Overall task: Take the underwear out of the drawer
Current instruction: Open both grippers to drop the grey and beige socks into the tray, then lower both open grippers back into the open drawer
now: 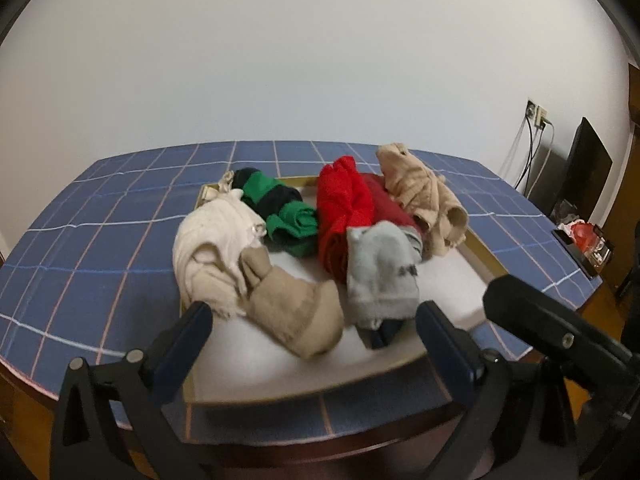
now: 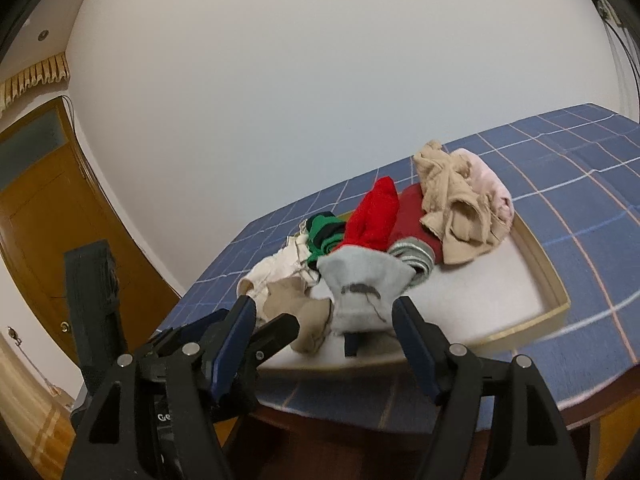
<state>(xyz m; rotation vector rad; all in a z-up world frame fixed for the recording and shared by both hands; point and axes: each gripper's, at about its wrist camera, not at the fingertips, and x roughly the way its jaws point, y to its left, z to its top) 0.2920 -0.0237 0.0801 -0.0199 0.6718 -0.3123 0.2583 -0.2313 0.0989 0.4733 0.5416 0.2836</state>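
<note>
Lying dead ahead of the right claw [image 2: 324, 312], the grey underwear [image 2: 360, 292] runs crosswise in the drawer [image 2: 552, 276]; jaws wide, empty; left claw [image 1: 312, 324] likewise spread, nothing held.

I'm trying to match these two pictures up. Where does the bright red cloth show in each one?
Left wrist view: the bright red cloth sits just right of centre, between the green and navy roll and the dark red piece.
Right wrist view: the bright red cloth stands up right of centre, behind the light grey piece.
Shared landmark: the shallow drawer tray on the blue checked tablecloth.
</note>
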